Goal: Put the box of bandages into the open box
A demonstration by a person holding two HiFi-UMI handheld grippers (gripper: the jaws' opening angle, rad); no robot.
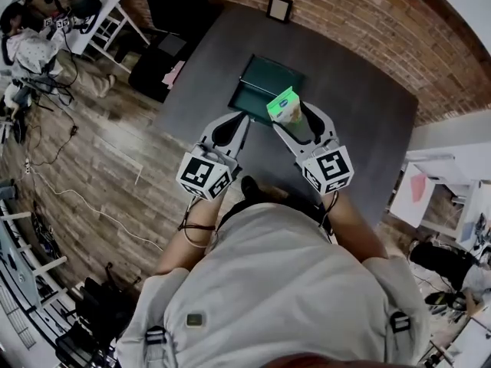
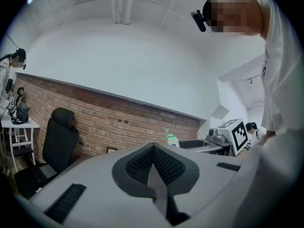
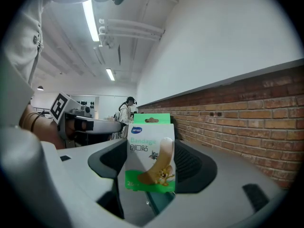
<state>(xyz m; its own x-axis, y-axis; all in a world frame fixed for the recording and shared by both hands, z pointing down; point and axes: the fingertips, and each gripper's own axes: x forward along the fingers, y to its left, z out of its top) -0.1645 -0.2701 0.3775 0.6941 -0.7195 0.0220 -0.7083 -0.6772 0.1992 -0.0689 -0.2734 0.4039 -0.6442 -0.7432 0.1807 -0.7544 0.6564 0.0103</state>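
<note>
The right tool (image 1: 290,121) pinches the green bandage box (image 1: 283,105) by the near edge of the open box (image 1: 259,83) on the counter (image 1: 360,121), while the left tool (image 1: 244,118) is closed on nothing

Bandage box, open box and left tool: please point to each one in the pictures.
bandage box (image 3: 150,152), right gripper view, middle of its printed front.
open box (image 1: 259,84), head view, bare dark inside.
left tool (image 2: 153,146), left gripper view, where its shut tips meet.
</note>
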